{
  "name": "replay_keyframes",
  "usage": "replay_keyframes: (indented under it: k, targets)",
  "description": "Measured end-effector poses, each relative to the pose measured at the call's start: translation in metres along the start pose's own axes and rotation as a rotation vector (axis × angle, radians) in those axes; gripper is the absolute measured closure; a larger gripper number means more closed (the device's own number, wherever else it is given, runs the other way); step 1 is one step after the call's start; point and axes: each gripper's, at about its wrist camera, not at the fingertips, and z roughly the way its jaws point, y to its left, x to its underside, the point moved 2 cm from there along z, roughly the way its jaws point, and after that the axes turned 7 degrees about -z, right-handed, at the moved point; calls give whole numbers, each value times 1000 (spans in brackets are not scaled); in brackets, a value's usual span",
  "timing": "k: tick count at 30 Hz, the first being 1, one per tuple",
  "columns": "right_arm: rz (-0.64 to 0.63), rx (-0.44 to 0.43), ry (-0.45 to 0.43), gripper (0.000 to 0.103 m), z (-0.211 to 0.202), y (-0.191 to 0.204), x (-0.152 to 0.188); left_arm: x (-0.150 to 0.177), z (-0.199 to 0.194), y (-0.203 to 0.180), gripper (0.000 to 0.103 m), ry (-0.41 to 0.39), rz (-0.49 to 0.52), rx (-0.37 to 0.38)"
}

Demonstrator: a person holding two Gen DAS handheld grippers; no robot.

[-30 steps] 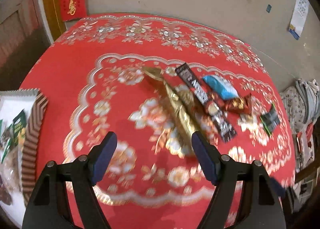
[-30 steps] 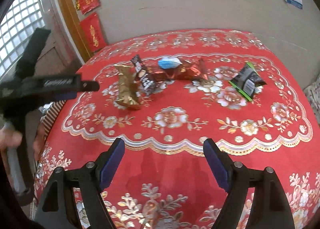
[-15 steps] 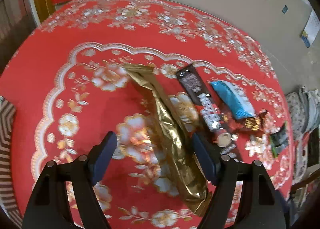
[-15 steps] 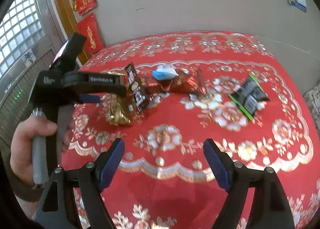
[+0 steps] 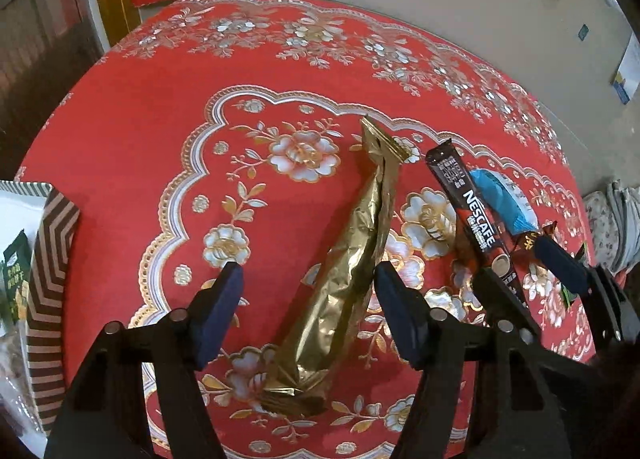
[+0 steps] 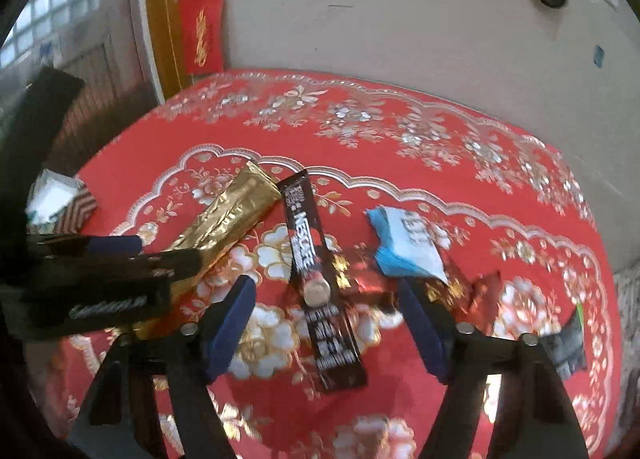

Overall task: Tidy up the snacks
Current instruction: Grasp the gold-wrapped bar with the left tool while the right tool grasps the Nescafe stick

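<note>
A round surface draped in a red cloth [image 5: 132,139] with gold and silver flowers stands before a pale wall hung with red paper banners [image 6: 202,33].

The left gripper [image 5: 308,307] points steeply down over the cloth, its jaws closing but not yet touching anything. Between them lies a long gold foil packet [image 5: 352,259], its crimped far end reaching well past the jaw tips and its near end lying under the jaws' base. Outside the jaws to the left, at the surface's edge, sits a striped box [image 5: 48,279] with a green packet inside.

The right gripper [image 6: 326,319] works just beside the left, its jaws also closing and still clear of everything. A dark Nescafe stick [image 6: 316,283] lies between them, running lengthwise from beyond the tips to below them. Just beyond the tip of the jaw on the picture's right rests a blue and white packet [image 6: 404,247], lying on shiny red wrappers [image 6: 468,291]. Further out on that side, partly hidden by the gripper frame, is a black and green packet [image 6: 568,343].

In the right wrist view the left gripper's black frame crosses over the gold packet.
</note>
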Motion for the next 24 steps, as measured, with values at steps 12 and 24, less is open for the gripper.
replay_keyframes:
  k: [12,24]
  targets:
    - [-21,-7,41,81,3,2,9,0,12,-9,34,-10,46,-44]
    - [110,-114,35,95,-26,-13,51,19,1,-7,83,-37,136,-58]
